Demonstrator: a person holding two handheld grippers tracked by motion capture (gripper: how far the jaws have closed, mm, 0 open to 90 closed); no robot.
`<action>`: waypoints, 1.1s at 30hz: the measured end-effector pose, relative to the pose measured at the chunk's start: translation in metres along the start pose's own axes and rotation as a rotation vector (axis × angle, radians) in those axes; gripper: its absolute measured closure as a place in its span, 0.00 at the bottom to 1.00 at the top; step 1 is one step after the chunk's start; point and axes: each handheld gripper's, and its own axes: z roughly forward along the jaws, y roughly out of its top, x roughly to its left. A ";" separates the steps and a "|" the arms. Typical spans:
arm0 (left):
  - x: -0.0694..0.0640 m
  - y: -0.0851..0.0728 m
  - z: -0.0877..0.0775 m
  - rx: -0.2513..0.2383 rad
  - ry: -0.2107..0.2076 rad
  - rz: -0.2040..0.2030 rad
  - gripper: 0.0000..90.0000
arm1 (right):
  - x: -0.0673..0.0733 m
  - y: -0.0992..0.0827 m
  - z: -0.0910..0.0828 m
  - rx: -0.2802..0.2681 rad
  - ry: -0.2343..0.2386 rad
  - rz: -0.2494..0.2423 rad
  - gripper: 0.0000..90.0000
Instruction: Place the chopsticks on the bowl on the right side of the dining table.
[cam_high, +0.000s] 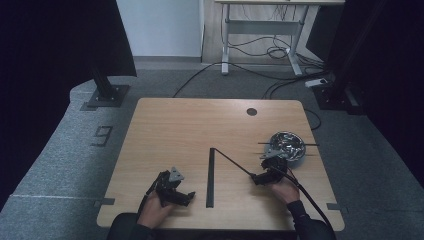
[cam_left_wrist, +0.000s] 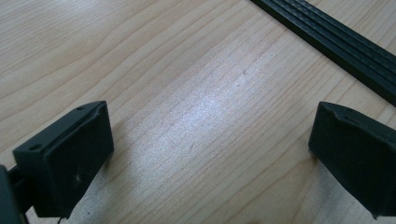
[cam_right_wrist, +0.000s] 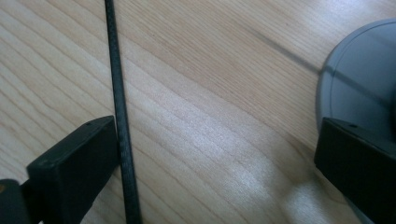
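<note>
1. Two hand-held grippers sit low over the desk (cam_high: 170, 120), one in each of the person's hands; the left hand-held gripper (cam_high: 186, 197) is at the near left of the high view, the right hand-held gripper (cam_high: 256, 178) at the near right.
2. A thin black rod (cam_high: 231, 161) lies slantwise on the desk; in the high view its far end meets the top of a flat black strip (cam_high: 210, 177), its near end reaches the right hand-held gripper.
3. In the right gripper view the right hand-held gripper (cam_right_wrist: 215, 158) is released, jaws spread wide; the rod (cam_right_wrist: 120, 112) runs just beside the inner face of its left jaw, seemingly touching it; the rod is not clamped.
4. A metal bowl (cam_high: 286, 145) stands on the desk just beyond the right hand-held gripper; in the right gripper view its grey wall (cam_right_wrist: 359, 84) rises behind the right jaw.
5. In the left gripper view the left hand-held gripper (cam_left_wrist: 210, 154) is released too, with bare wood between its jaws; the strip (cam_left_wrist: 336, 44) crosses the upper right corner, apart from both jaws.
</note>
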 end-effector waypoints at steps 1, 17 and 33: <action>0.000 0.000 0.000 0.000 0.000 0.000 0.00 | 0.001 0.001 -0.001 0.001 0.003 -0.010 0.03; 0.000 0.000 0.000 0.000 0.000 0.000 0.00 | 0.022 0.034 0.008 -0.013 0.173 -0.073 0.17; 0.000 0.000 0.000 0.000 0.000 0.000 0.00 | 0.030 0.052 0.025 0.020 0.215 -0.132 0.64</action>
